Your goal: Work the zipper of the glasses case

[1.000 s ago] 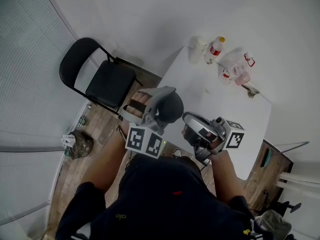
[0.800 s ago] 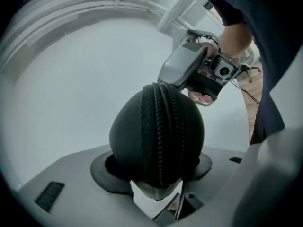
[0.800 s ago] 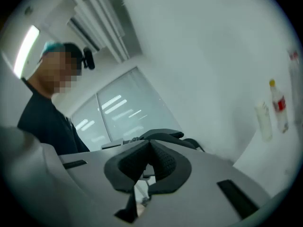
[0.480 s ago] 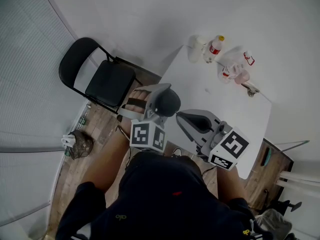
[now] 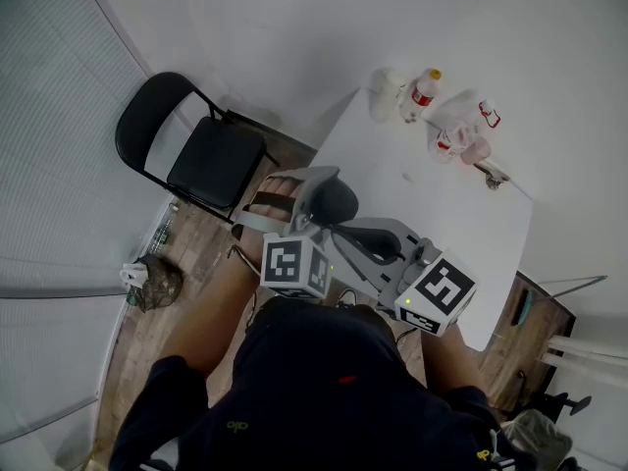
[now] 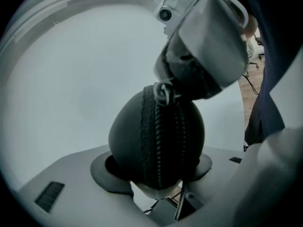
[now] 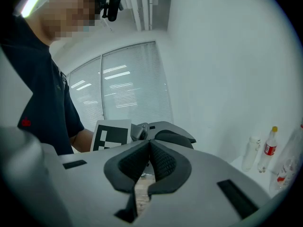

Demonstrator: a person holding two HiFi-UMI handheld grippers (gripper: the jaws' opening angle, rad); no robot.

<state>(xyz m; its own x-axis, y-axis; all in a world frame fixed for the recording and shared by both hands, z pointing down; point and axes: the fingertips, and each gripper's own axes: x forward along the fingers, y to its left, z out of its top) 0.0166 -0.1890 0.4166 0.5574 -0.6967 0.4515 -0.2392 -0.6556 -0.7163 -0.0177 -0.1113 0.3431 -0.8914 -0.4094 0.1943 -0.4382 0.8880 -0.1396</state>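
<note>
The black oval glasses case [image 5: 339, 207] is clamped end-on between the left gripper's [image 5: 316, 186] pads, held in the air before the person's chest. In the left gripper view the case [image 6: 137, 141] fills the jaws and its zipper runs up the middle to a metal pull [image 6: 164, 93]. The right gripper [image 6: 173, 85] comes in from the upper right with its tip on that pull. Its pads [image 7: 163, 162] are pressed together in the right gripper view, and a small metal piece [image 7: 136, 132] shows at their tip. From the head view the right gripper [image 5: 345, 232] reaches left to the case.
A white table [image 5: 432, 214] lies ahead with bottles and a plastic bag [image 5: 437, 116] at its far end. A black folding chair [image 5: 211, 160] stands to the left on the wooden floor. The bottles [image 7: 270, 145] also show in the right gripper view.
The right gripper has rolled over, so its marker cube now faces up, and it has swung left until its tip meets the case. The left gripper with the case has dipped a little.
</note>
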